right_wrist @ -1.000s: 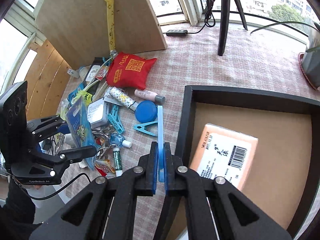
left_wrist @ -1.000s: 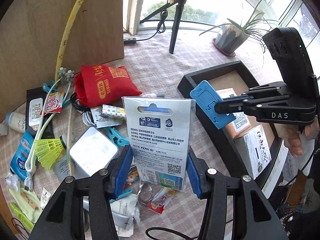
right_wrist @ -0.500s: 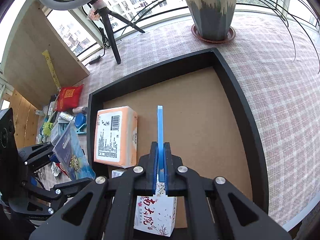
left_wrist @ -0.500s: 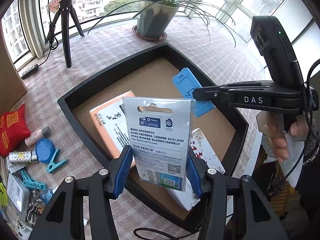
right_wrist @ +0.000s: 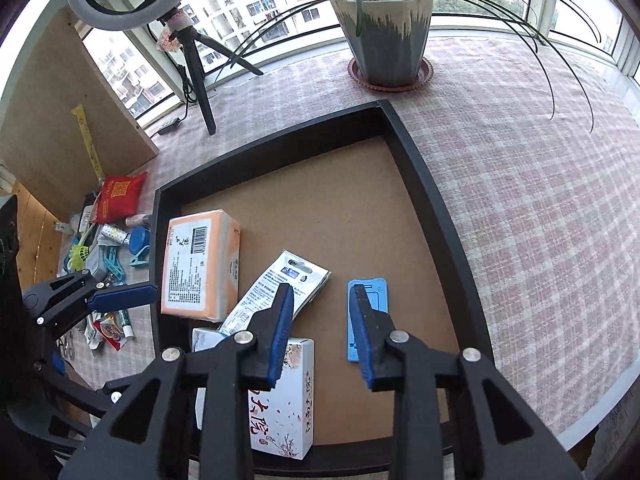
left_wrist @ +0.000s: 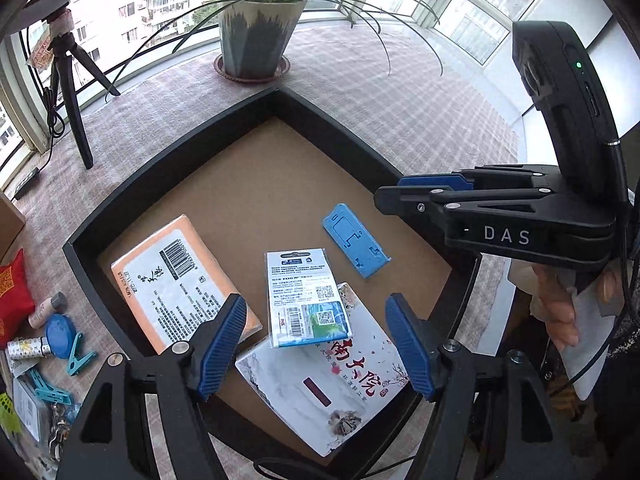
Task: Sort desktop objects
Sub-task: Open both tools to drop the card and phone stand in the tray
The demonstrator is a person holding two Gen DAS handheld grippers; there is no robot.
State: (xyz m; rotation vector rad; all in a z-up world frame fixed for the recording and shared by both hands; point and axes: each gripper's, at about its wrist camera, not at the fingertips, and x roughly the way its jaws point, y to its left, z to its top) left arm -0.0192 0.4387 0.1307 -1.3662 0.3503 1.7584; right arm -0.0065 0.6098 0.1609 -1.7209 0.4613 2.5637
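Note:
A black tray [left_wrist: 168, 152] [right_wrist: 436, 208] with a brown floor holds an orange tissue pack [left_wrist: 176, 276] [right_wrist: 198, 264], a white flowered box [left_wrist: 340, 380] [right_wrist: 284, 396], a silver-blue hang card [left_wrist: 306, 300] [right_wrist: 280, 288] leaning on that box, and a blue phone stand [left_wrist: 356, 246] [right_wrist: 374, 292] lying flat. My left gripper [left_wrist: 316, 344] is open and empty above the card. My right gripper [right_wrist: 322, 328] is open and empty above the phone stand; it also shows in the left wrist view [left_wrist: 400, 192].
Left of the tray lies a clutter: a red pouch [right_wrist: 118, 194] [left_wrist: 12, 292], a blue round lid [left_wrist: 60, 334], teal clips [left_wrist: 80, 356], tubes and sachets. A potted plant [right_wrist: 386, 28] and a tripod [right_wrist: 196, 68] stand behind the tray. A wooden board [right_wrist: 48, 120] leans at far left.
Both grippers moved from the clutter over the tray. The left let go of the hang card and the right let go of the blue phone stand; both now lie in the tray.

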